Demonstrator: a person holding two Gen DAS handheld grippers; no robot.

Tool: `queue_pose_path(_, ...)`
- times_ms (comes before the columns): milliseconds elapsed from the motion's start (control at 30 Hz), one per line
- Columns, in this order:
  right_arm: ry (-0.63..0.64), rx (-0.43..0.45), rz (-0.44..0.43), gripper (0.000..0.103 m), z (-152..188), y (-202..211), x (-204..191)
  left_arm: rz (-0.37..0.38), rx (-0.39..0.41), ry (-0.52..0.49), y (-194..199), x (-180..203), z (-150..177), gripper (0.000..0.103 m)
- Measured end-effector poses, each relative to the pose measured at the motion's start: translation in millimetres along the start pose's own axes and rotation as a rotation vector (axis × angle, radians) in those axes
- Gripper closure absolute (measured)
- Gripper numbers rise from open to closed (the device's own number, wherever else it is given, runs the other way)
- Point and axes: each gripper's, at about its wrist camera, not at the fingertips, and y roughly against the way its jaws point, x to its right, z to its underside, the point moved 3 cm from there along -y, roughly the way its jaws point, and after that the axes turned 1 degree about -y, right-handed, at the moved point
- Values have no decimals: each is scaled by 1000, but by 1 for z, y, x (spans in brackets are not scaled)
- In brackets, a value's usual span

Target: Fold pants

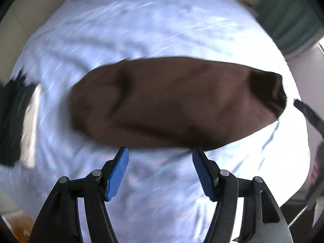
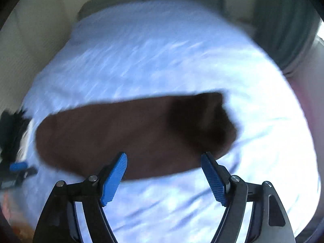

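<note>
Both tools are up over the bed (image 1: 141,30) now, and neither one has a grip on anything. The left tongs (image 1: 160,154) stand wide, blue pads spread apart over bare sheet, just short of the near edge of the pants (image 1: 166,105). The right tongs (image 2: 164,159) are wide too, their tips over the near edge of the same brown bundle, nothing between them.

And there the pants lie, in the middle of the pale blue sheet, a long brown band running left to right with a darker patch at its right end. It looks to me like one lengthwise fold is in, legs laid together, though the blur makes the layers hard to read. What's left, I'd say, is bringing one end over the other to shorten the strip. Off at the far left sits a dark pile of other things (image 1: 12,121).
</note>
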Motion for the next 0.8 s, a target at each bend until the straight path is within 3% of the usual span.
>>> queue_pose_path(133, -113, 34, 28, 18, -33, -24, 52, 40, 4, -50, -13, 51, -25, 39)
queue_pose_path(333, -215, -23, -48, 18, -54, -86, 89, 4, 30, -81, -33, 84, -60, 39)
queue_pose_path(433, -233, -65, -48, 18, -50, -117, 89, -19, 40, -110, -36, 99, -65, 39)
queue_pose_path(567, -310, -138, -29, 20, -25, -144, 120, -32, 28, -123, -42, 109, -66, 39)
queue_pose_path(733, -469, -198, -133, 22, -3, -167, 147, -53, -3, -131, -53, 115, -65, 39)
queue_pose_path(800, -510, -210, -169, 30, 0, -171, 146, -58, -9, -126, -56, 114, -67, 39)
